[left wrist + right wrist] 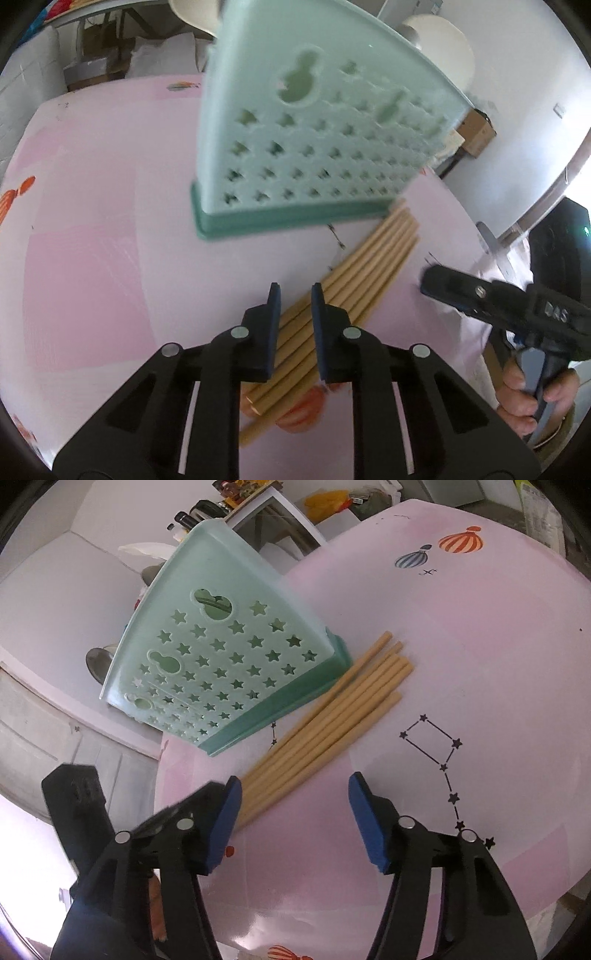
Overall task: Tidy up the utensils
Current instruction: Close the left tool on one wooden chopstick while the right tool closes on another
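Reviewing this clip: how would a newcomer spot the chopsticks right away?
Start at the pink tablecloth with balloon and star prints. On it stands a pale green holder pierced with star holes. The chopsticks lie flat as a bundle right beside its base: the only plain tan wooden sticks there.

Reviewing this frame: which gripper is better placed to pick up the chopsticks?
Left, probably. The left gripper already has its narrowed jaws over the chopsticks. The right gripper stands open beside the bundle's end, mostly over bare tablecloth.
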A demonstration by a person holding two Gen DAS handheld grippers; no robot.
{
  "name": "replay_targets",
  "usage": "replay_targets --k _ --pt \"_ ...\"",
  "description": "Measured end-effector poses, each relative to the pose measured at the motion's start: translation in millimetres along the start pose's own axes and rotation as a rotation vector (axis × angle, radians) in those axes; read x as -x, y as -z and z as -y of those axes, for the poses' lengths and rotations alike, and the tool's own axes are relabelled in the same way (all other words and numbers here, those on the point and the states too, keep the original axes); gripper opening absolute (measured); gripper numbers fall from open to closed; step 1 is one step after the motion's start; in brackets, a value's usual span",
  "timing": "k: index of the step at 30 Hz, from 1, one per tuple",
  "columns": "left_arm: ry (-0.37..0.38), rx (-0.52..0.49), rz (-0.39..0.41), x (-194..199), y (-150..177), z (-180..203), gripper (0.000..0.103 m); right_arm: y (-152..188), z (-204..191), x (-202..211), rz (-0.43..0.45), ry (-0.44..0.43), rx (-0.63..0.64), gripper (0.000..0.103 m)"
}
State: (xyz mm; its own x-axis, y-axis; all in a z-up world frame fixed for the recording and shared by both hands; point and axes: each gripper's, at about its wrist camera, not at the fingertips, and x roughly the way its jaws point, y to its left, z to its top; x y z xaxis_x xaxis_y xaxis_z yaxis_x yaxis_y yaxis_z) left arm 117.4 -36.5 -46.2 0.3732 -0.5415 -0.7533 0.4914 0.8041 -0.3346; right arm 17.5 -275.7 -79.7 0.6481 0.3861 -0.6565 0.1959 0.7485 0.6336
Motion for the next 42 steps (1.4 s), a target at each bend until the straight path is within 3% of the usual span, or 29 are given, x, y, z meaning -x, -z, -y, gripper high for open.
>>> replay_targets --k 5,13,20,31,42 --pt "0.026 0.007 -0.047 -1.3 10.3 19.2 0.015 2.5 6.0 1.4 0.005 0.011 -0.027 0.045" --pt "0.128 0.026 -0.109 -9.3 24.3 48.9 0.014 4.1 20.2 6.5 0.012 0.045 -0.052 0.017" --pt "0.178 0.012 -0.132 -25.2 20.8 70.9 0.013 2.7 31.1 17.8 0.046 0.106 -0.047 0.011" --pt "0.196 -0.021 -0.134 -50.4 12.4 100.2 0.007 -14.3 46.6 18.7 0.09 0.15 -0.035 0.008" --pt "0.093 -0.075 -0.112 -36.2 7.7 91.7 0.007 -27.2 60.7 27.4 0.126 0.186 0.002 0.007"
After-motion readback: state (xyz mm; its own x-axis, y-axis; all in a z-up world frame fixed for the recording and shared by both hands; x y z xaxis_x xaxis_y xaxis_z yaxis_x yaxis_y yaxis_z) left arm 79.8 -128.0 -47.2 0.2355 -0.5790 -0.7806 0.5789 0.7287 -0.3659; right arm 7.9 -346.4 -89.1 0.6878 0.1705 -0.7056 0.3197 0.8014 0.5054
